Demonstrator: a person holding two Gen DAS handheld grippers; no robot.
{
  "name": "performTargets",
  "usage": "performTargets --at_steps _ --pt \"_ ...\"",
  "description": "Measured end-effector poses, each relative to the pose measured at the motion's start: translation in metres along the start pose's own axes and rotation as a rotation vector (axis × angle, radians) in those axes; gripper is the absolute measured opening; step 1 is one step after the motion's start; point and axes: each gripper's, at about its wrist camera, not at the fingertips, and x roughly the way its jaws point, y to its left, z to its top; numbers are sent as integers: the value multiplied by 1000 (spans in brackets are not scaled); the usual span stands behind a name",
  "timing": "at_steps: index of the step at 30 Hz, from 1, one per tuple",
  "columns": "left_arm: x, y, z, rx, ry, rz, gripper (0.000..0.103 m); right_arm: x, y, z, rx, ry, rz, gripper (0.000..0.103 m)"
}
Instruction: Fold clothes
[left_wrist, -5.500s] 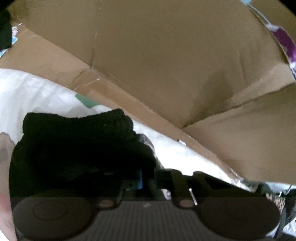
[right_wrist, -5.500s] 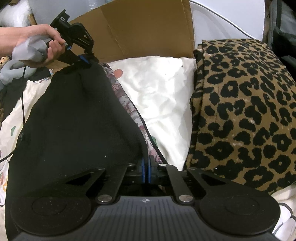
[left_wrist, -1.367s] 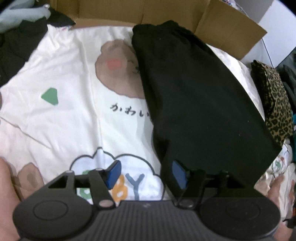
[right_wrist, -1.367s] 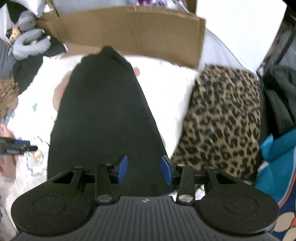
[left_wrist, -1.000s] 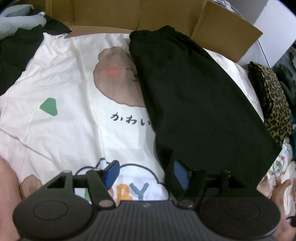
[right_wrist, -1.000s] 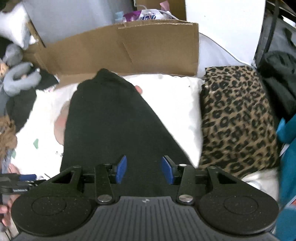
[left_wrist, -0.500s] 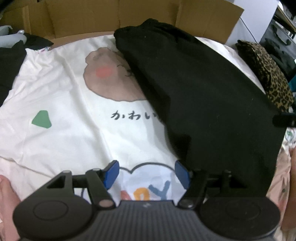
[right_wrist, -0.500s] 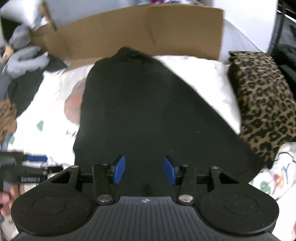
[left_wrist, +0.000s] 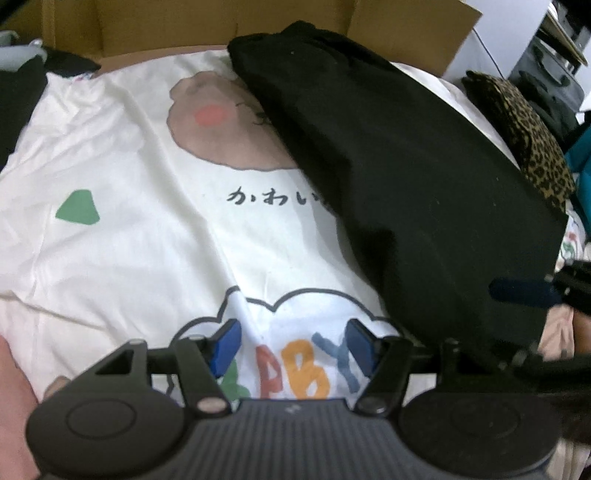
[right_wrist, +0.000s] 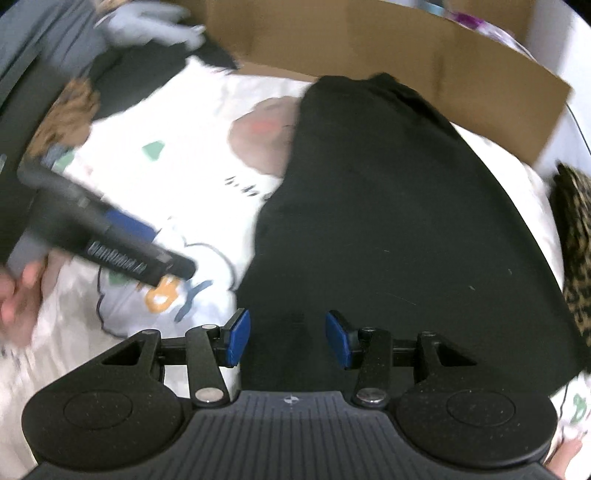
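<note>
A black garment (left_wrist: 406, 166) lies flat, folded lengthwise, on a white printed sheet (left_wrist: 129, 166). My left gripper (left_wrist: 294, 345) hovers low over the sheet's coloured letters, just left of the garment's near corner. Its jaws are closing with nothing between them. In the right wrist view the same black garment (right_wrist: 406, 203) fills the middle. My right gripper (right_wrist: 287, 339) stands open over its near edge, pads apart from the cloth. One of the left gripper's fingers (right_wrist: 125, 254) shows blurred at the left, held by a hand.
A cardboard wall (left_wrist: 399, 22) stands behind the sheet. A folded leopard-print garment (left_wrist: 528, 136) lies to the right of the black one. Dark clothes (left_wrist: 11, 96) and a grey plush toy (right_wrist: 147, 22) sit at the far left.
The right gripper has swung left along the black garment's near edge and rolled. Its blue finger now shows at the right of the left wrist view. The left gripper has sunk towards the sheet.
</note>
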Motion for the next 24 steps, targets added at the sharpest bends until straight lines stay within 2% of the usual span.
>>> performTargets --at_steps 7,14,15,16,17,18,21,24 --pt "3 3 -2 -26 -2 -5 66 19 31 -18 -258 57 -111 52" --pt "8 0 -5 -17 4 -8 66 13 48 -31 -452 54 -170 51" --pt "8 -1 -5 -17 4 -9 66 12 46 -30 -448 60 -163 50" --pt "8 -2 -5 -17 3 -10 66 10 45 -29 -444 66 -157 41" --pt "8 -3 -6 -17 2 -10 66 8 43 -28 -440 72 -150 25" --pt "8 -5 -5 -10 -2 -10 66 6 41 -27 -434 74 -146 22" --pt "6 -14 -5 34 -33 -6 66 -10 32 -20 -392 32 -168 21" --pt "9 -26 -5 77 -34 -29 66 -20 16 -12 -322 31 -136 18"
